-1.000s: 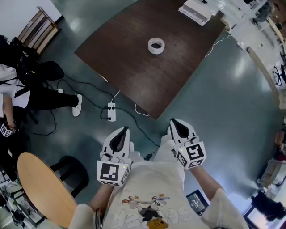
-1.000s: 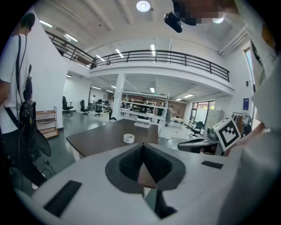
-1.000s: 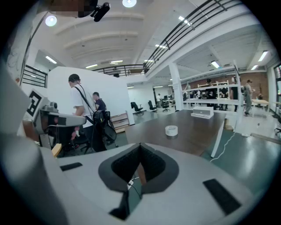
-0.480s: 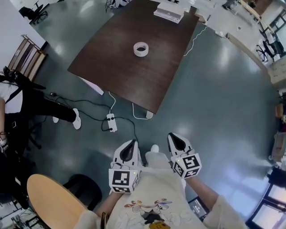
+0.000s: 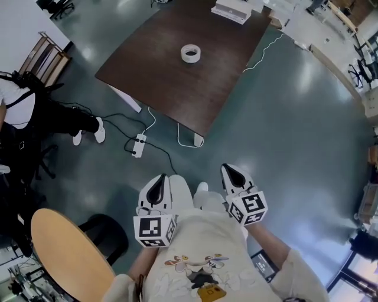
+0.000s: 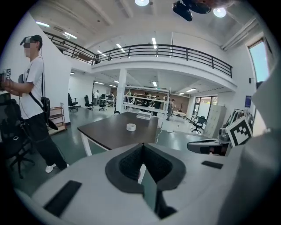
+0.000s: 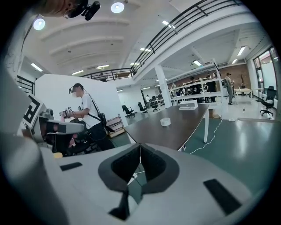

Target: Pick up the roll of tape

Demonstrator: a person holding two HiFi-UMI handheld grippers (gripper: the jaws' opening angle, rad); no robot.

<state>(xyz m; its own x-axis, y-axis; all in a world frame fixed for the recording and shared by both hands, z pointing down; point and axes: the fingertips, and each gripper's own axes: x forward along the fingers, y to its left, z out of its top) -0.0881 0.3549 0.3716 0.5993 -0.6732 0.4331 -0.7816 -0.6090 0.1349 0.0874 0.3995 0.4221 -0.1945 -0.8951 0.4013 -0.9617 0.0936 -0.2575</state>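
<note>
A white roll of tape point(image 5: 190, 53) lies flat on a dark brown table point(image 5: 165, 76), far ahead of me. It shows small in the left gripper view as the roll of tape point(image 6: 131, 127) and in the right gripper view as the roll of tape point(image 7: 165, 121). My left gripper point(image 5: 158, 187) and right gripper point(image 5: 234, 175) are held close to my body over the floor, well short of the table. Both have their jaws shut together with nothing between them.
A white box point(image 5: 231, 10) sits at the table's far end. Cables and a power strip point(image 5: 139, 145) lie on the floor by the near table corner. A person point(image 6: 33, 101) stands at the left by black chairs. A round wooden tabletop point(image 5: 68, 253) is at lower left.
The view has shifted and the table with the roll now sits slightly differently ahead. Both grippers stay shut and close to my body, drifting a little across the floor.
</note>
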